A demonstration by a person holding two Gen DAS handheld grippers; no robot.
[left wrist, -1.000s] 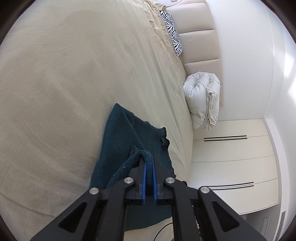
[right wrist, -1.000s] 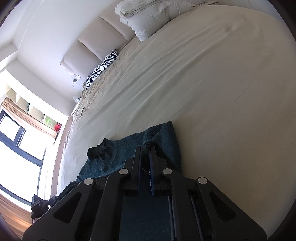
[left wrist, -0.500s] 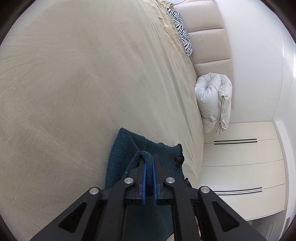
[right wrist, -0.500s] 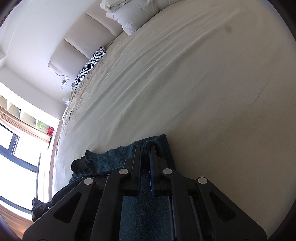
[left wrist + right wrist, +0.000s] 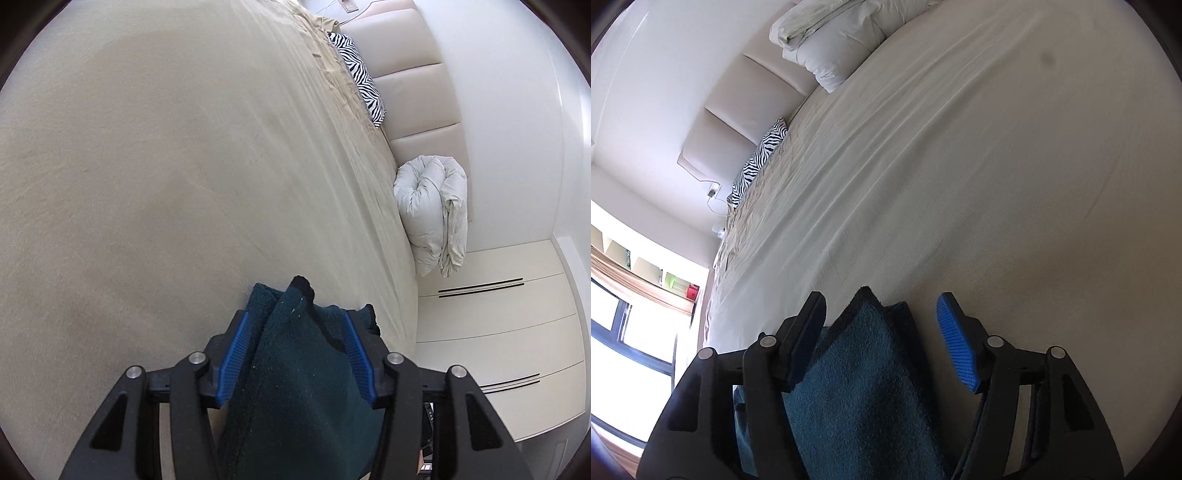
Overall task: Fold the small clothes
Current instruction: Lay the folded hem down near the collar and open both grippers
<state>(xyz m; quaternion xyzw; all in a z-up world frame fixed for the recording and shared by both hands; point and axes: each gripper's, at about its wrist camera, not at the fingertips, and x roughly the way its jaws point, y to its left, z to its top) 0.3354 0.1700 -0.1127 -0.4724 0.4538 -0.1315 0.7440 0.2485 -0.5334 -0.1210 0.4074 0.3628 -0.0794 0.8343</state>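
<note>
garment (image 5: 295, 387), a dark teal knit, lies doubled on the bed (image 5: 147, 184) at 6 o'clock in both views, so one fold looks done; squaring it up or folding again seems left. left gripper (image 5: 295, 350) and right gripper (image 5: 882, 339) have fingers spread wide, straddling the cloth, gripping nothing. duvet (image 5: 432, 218) sits rolled at 3 o'clock. no containers show.

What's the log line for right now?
left gripper: open | right gripper: open | sweater: between both jaws, unclamped | on bed
</note>
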